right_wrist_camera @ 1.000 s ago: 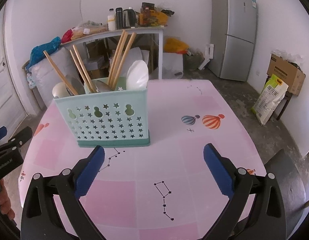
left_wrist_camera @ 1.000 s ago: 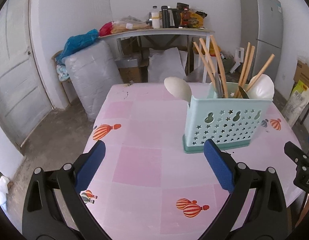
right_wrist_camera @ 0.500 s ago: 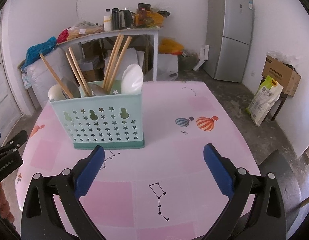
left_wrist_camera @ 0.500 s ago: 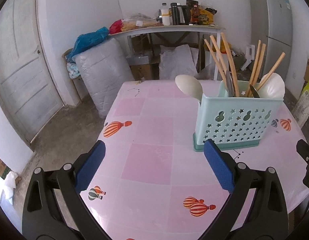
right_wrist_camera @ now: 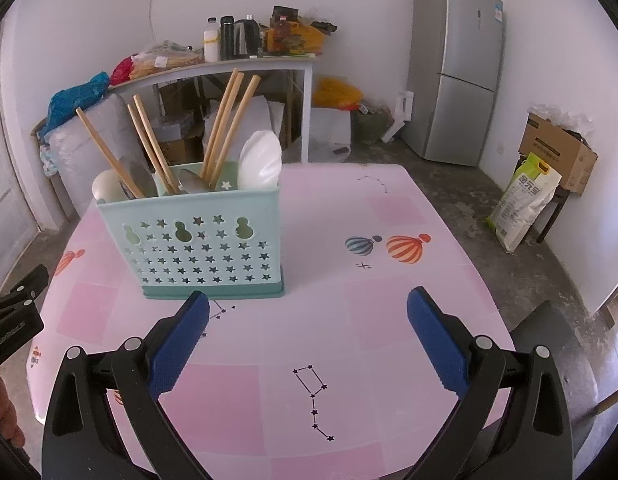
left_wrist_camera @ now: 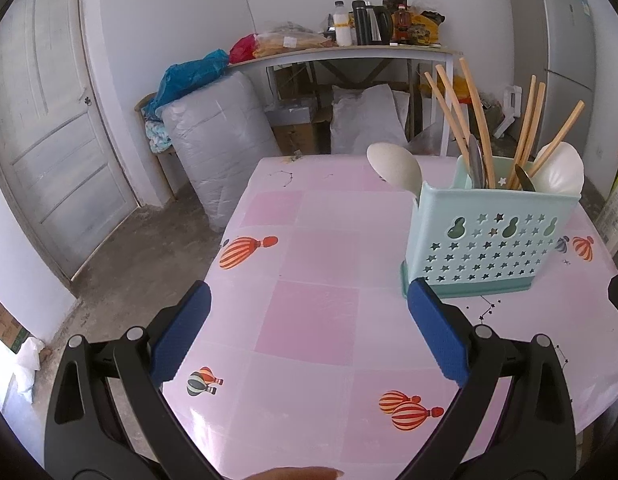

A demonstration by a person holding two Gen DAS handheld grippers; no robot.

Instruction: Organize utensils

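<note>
Your left gripper (left_wrist_camera: pixel 307 308) hovers over the near left part of the pink tablecloth (left_wrist_camera: pixel 309 312), jaws spread wide with nothing between them. Your right gripper (right_wrist_camera: pixel 308 312) hangs the same way, jaws wide apart and empty, just in front of the mint utensil caddy (right_wrist_camera: pixel 197 248).

The caddy stands upright on the table and already holds the wooden chopsticks (right_wrist_camera: pixel 225 120), the white spoons (right_wrist_camera: pixel 261 160) and some metal utensils; no loose utensil shows on the cloth in either view, so the sorting looks finished or nearly so. If you mean to tidy further, come in from above, close on one handle at a time and lift straight up, since the chopsticks lean across each other and a sideways pull could tip the light caddy.

The left wrist view shows the white door (left_wrist_camera: pixel 49 152) and one spoon (left_wrist_camera: pixel 395 168) leaning out over the caddy's left end. The right wrist view shows the caddy's front squarely, the refrigerator (right_wrist_camera: pixel 455 72) in full, a cardboard box (right_wrist_camera: pixel 557 152) and a bag (right_wrist_camera: pixel 523 200) on the floor.
</note>
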